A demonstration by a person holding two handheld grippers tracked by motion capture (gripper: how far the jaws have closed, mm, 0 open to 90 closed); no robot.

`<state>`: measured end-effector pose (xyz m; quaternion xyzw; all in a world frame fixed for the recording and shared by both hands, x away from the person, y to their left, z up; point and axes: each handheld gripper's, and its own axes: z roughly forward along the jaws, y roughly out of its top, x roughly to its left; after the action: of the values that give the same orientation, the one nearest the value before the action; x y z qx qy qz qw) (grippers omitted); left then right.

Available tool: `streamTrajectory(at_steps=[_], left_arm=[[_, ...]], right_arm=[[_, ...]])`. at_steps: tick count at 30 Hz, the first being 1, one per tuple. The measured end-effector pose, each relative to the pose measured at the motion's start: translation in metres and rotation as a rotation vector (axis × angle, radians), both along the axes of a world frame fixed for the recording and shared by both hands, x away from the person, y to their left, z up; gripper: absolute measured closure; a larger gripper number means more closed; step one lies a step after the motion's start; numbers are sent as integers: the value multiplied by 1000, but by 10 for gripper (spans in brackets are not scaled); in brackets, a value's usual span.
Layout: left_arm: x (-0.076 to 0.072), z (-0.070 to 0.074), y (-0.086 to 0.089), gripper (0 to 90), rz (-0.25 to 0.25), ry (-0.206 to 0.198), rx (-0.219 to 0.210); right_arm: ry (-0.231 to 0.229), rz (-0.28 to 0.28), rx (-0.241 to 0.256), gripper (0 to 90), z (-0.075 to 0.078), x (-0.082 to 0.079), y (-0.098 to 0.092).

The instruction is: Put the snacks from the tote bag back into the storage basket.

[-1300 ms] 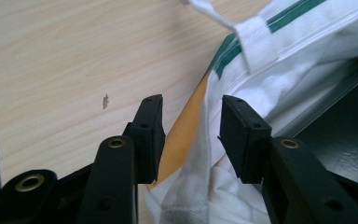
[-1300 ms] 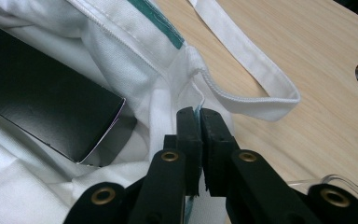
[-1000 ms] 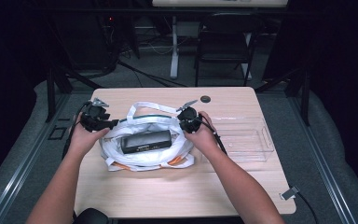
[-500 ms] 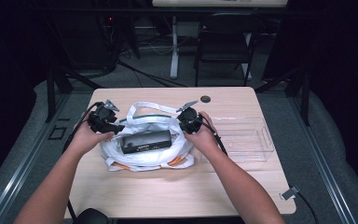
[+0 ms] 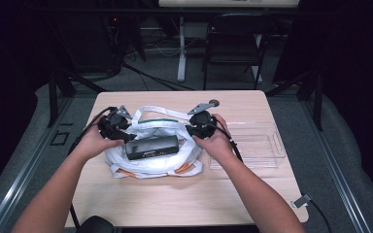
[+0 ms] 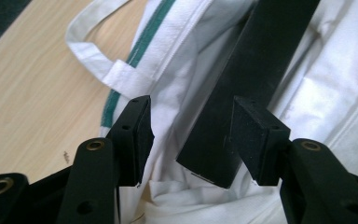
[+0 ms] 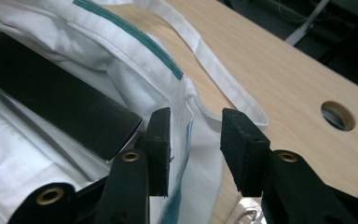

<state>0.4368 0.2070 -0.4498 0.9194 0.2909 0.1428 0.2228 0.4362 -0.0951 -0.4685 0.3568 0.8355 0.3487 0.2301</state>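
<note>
My left gripper [image 6: 186,135] has its jaws spread apart, straddling the near end of the long black box [image 6: 251,79]; the right pad sits just beside the box's edge, the left pad hangs over white cloth, and I cannot tell whether either pad is touching. My right gripper [image 7: 193,144] is also released, jaws parted over the rim of the white cloth bag [image 7: 135,70] with its green stripe, the box's other end just beside its left jaw. From above, the black box [image 5: 151,146] lies across the bag's open mouth, between the two grippers. The bag [image 5: 150,165] rests on the wooden table [image 5: 175,204], its handle looped toward the far edge. A clear plastic tray [image 5: 260,153] sits just beside my right hand [image 5: 218,143].
</note>
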Motion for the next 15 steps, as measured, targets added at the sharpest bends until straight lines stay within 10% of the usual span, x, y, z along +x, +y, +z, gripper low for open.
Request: streamTrajectory(at_steps=[15], left_arm=[[6,-7,-23,531,-76,64,46]], right_arm=[[-31,26,90,520,12,-47,-34]])
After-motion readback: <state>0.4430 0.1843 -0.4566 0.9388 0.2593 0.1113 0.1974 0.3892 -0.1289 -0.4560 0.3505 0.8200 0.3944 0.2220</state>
